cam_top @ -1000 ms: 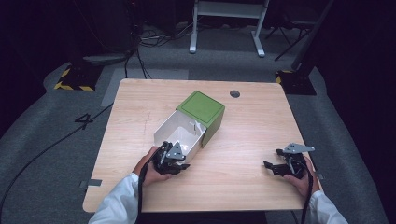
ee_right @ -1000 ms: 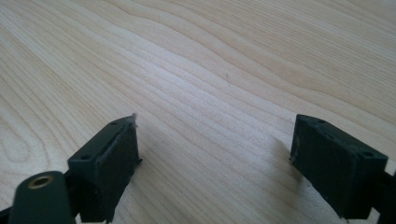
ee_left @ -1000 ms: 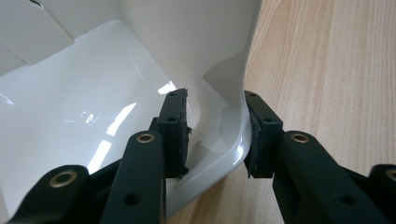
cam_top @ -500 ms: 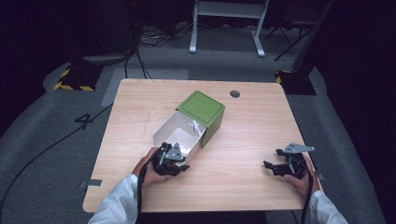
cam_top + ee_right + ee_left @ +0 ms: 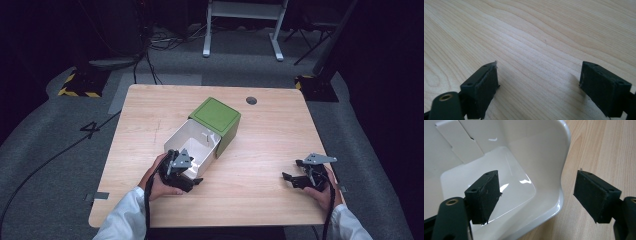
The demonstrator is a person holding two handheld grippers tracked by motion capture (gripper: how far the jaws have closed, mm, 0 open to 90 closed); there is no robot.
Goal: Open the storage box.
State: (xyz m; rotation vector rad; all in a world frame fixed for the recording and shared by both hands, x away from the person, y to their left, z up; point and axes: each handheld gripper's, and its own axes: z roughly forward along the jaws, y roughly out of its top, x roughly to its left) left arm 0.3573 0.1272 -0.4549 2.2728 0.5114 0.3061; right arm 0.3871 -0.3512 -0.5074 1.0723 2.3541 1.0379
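A green box (image 5: 216, 117) with a glossy white inside (image 5: 194, 142) lies on its side near the middle of the wooden table (image 5: 270, 130), its mouth facing the person. My left gripper (image 5: 192, 181) stands open at the box's mouth. In the left gripper view one jaw is inside the white box (image 5: 511, 182) and the other is outside over the wood, so they straddle its rounded side wall (image 5: 564, 170). My right gripper (image 5: 291, 178) rests open at the table's front right, over bare wood (image 5: 536, 50).
A round cable hole (image 5: 251, 100) sits near the table's far edge. Beyond the table are a dark floor, cables and a white frame stand (image 5: 242, 25). Yellow-black hazard tape (image 5: 75, 92) marks the floor at the left.
The left gripper has edged slightly right and forward at the box's mouth. The right gripper and the box have not moved.
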